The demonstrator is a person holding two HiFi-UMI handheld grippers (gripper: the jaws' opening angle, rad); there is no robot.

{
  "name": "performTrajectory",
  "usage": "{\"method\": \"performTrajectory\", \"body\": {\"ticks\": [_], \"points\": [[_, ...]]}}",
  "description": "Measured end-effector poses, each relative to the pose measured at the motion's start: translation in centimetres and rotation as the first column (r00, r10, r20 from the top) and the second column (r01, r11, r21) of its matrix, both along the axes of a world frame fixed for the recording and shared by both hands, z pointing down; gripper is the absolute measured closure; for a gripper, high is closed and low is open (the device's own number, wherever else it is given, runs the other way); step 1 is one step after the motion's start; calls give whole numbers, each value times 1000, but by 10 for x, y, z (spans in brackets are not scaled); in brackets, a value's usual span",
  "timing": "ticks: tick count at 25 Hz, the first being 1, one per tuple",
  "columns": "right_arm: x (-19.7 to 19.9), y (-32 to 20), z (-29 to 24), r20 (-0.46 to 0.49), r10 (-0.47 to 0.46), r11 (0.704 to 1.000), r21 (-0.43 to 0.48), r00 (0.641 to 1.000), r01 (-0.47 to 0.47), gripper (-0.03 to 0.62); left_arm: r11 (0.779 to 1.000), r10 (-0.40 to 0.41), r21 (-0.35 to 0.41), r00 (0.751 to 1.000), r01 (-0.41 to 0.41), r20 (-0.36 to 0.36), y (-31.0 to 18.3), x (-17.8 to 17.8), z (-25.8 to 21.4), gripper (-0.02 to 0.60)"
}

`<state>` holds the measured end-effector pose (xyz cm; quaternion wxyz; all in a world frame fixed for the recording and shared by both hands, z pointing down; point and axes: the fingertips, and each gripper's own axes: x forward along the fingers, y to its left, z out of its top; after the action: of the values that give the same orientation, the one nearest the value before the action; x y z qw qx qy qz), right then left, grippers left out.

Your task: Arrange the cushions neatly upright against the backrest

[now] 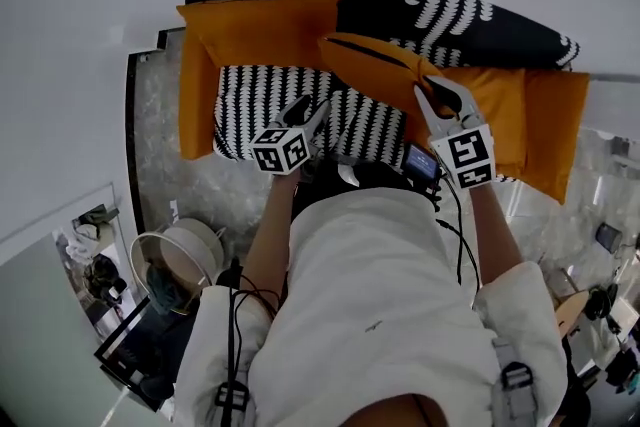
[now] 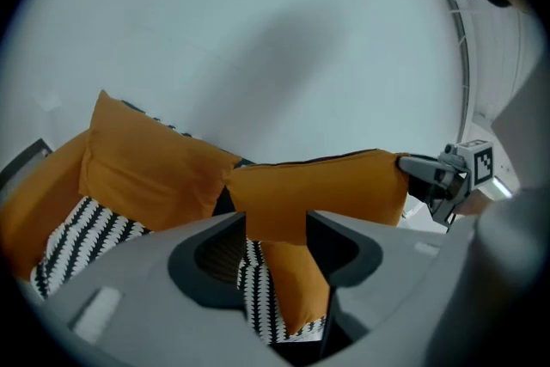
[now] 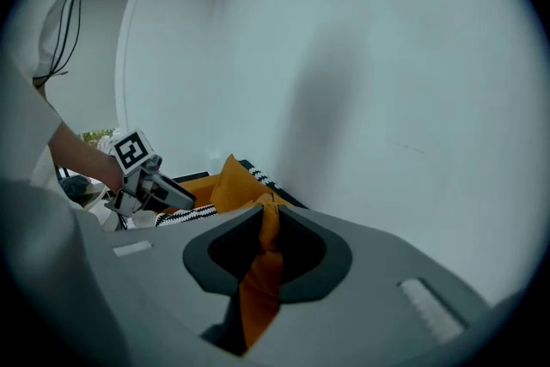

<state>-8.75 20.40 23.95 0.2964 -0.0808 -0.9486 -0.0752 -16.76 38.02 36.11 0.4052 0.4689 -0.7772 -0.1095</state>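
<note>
**Standing the middle cushion up against the backrest**

Head view: the orange cushion (image 1: pixel 380 65) is held tilted over the middle of the sofa, above the striped seat (image 1: pixel 265 100). Its far edge is near the dark backrest (image 1: pixel 470 25) but not flat against it. The left tongs (image 1: pixel 320 107) meet its near left edge and the right tongs (image 1: pixel 432 95) its right end. A second cushion (image 1: pixel 262 30) already stands against the backrest to the left.

To do this well, I judge both ends should rise together. The lower edge should settle into the corner where seat meets backrest, just beside the standing cushion. Both grips should let go only once it stands by itself.

Left gripper view: the left tongs (image 2: pixel 275 223) are closed on a fold of the cushion (image 2: pixel 318 185), which fills the gap between the jaws and stretches right to the right tongs (image 2: pixel 411 168).

Right gripper view: the right tongs (image 3: pixel 265 223) pinch a thin edge of orange fabric, jaws nearly together. The left tongs (image 3: pixel 176 198) show beyond, at the left.
</note>
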Motion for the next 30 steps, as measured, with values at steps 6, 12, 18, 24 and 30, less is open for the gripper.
{"method": "performTrajectory", "body": {"ticks": [6,12,18,24,30], "points": [[-34,48,-47,28,-67,997,45,997,66,522,993,-62,93,993,72,-104,39,-49,2,295],[-63,88,-87,82,-115,992,56,990,111,522,966,-86,226,982,124,-171,59,-101,-4,231],[-89,118,-113,157,-174,984,68,972,165,522,898,-38,422,978,123,-205,74,-136,-28,209],[-111,133,-137,264,-166,985,-9,950,175,523,821,73,570,984,34,-163,81,-157,-54,203],[-128,137,-131,262,-145,987,-31,954,159,523,841,37,540,995,20,-93,92,-187,-55,340]]}}
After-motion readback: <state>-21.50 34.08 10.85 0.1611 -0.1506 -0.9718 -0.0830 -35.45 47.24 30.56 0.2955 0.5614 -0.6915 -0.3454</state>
